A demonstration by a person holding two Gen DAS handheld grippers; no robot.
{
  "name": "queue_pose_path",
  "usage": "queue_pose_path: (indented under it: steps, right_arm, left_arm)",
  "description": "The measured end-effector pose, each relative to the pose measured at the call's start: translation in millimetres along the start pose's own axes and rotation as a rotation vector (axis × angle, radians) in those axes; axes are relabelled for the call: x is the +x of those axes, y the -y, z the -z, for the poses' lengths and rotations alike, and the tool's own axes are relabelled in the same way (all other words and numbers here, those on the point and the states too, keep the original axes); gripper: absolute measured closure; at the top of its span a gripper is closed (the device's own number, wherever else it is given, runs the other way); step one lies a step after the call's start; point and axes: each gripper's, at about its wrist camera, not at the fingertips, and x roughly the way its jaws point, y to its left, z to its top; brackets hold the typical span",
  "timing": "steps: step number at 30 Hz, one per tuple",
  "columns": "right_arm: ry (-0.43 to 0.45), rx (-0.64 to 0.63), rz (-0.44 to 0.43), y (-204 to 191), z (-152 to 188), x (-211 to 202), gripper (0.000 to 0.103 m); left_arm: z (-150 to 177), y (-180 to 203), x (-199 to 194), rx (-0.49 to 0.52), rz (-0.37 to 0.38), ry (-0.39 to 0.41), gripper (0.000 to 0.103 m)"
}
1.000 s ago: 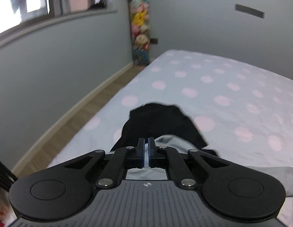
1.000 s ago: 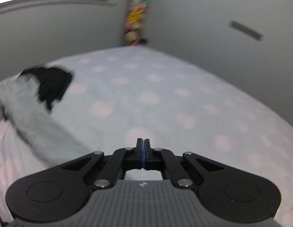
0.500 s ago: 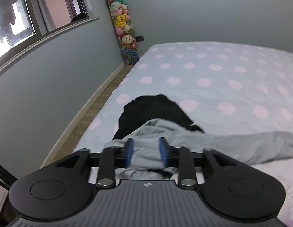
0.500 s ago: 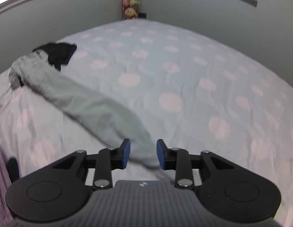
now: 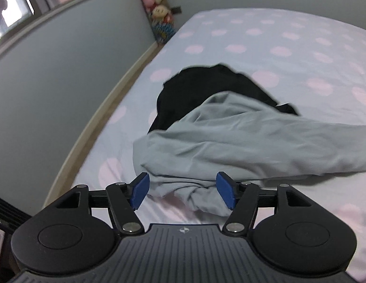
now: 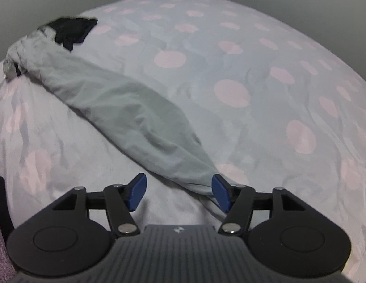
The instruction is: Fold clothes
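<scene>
Bedroom setting: we record a bed [image 6: 265,54] covered by a pale blue sheet with pink dots, set against grey walls [image 5: 53,75], with a window [image 5: 22,7] high on the left in the left wrist view and a column of plush toys [image 5: 157,2] in the far corner

Item 1, grey garment [image 6: 126,108]: we find it lying on the sheet as a long rumpled band, running from the far left of the right wrist view down to the near centre. Its bunched end [image 5: 199,188] sits near the left edge of the bed

Item 2, black garment [image 5: 206,94]: we note it on the sheet beyond the grey one, partly covered by it, close to the left edge of the bed [image 6: 72,31]

Item 3, left gripper [image 5: 183,193]: we hold it with its blue pads [image 5: 140,189] spread wide, gripping nothing; the bunched end of the grey garment lies between and just ahead of the pads

Item 4, right gripper [image 6: 179,193]: we hold it spread equally wide and likewise gripping nothing; the narrow near end of the grey garment lies against the sheet by its right pad [image 6: 220,194], and we cannot tell whether cloth and pad touch
</scene>
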Motion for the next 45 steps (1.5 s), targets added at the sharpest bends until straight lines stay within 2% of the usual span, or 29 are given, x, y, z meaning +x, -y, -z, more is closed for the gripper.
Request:
queue_pose_path:
  steps: [3, 9, 10, 11, 12, 13, 14, 15, 16, 17, 19, 26, 29, 33, 35, 38, 39, 42, 45]
  right_arm:
    - [-0.04, -0.003, 0.011, 1, -1, 19, 0.039]
    - [-0.071, 0.032, 0.022, 11, -3, 42, 0.04]
    - [-0.069, 0.03, 0.025, 11, -5, 44, 0.044]
    - [-0.067, 0.026, 0.031, 10, -7, 45, 0.055]
    - [-0.065, 0.019, 0.045, 9, -10, 46, 0.062]
    - [-0.063, 0.012, 0.06, 9, -12, 47, 0.077]
    - [-0.057, 0.01, 0.071, 9, -14, 47, 0.085]
    - [-0.042, 0.02, 0.076, 10, -16, 45, 0.089]
    - [-0.028, 0.031, 0.08, 12, -19, 42, 0.093]
    - [-0.01, 0.041, 0.089, 14, -21, 38, 0.093]
    - [0.042, 0.06, 0.126, 20, -25, 25, 0.094]
    - [0.236, 0.141, 0.222, 53, -35, -50, 0.095]
    - [0.314, 0.162, 0.312, 70, -28, -90, 0.095]
    - [0.353, 0.246, 0.416, 112, -1, -136, 0.096]
    - [0.349, 0.299, 0.492, 136, 20, -154, 0.096]
    - [0.294, 0.376, 0.585, 173, 57, -172, 0.096]
    - [0.262, 0.406, 0.574, 183, 69, -174, 0.095]
    - [0.156, 0.477, 0.519, 204, 103, -175, 0.094]
    - [0.117, 0.482, 0.47, 201, 125, -170, 0.086]
  left_arm:
    - [-3, -12, 37, -0.012, -0.018, -0.03, 0.041]
    - [-17, -28, 83, -0.13, -0.007, -0.045, 0.042]
    - [-18, -27, 84, -0.133, -0.002, -0.046, 0.048]
    - [-20, -26, 86, -0.135, 0.003, -0.047, 0.053]
    - [-21, -26, 87, -0.137, 0.008, -0.048, 0.062]
    - [-23, -25, 89, -0.139, 0.012, -0.049, 0.076]
    - [-24, -21, 86, -0.125, 0.001, -0.048, 0.083]
    - [-26, -18, 83, -0.11, -0.011, -0.047, 0.086]
    - [-28, -15, 78, -0.085, -0.036, -0.046, 0.095]
    - [-30, -11, 72, -0.06, -0.06, -0.046, 0.1]
    - [-37, -9, 54, -0.04, -0.066, -0.026, 0.103]
    - [-70, 0, -46, -0.025, -0.078, 0.115, 0.103]
    - [-76, 13, -88, -0.013, -0.051, 0.159, 0.103]
    - [-73, 38, -125, 0.025, 0.02, 0.192, 0.103]
    - [-69, 55, -134, 0.054, 0.071, 0.185, 0.102]
    - [-59, 85, -138, 0.105, 0.169, 0.158, 0.085]
    - [-55, 96, -139, 0.123, 0.203, 0.149, 0.078]
    - [-43, 138, -135, 0.21, 0.276, 0.12, 0.071]
    - [-32, 179, -128, 0.304, 0.345, 0.099, 0.06]
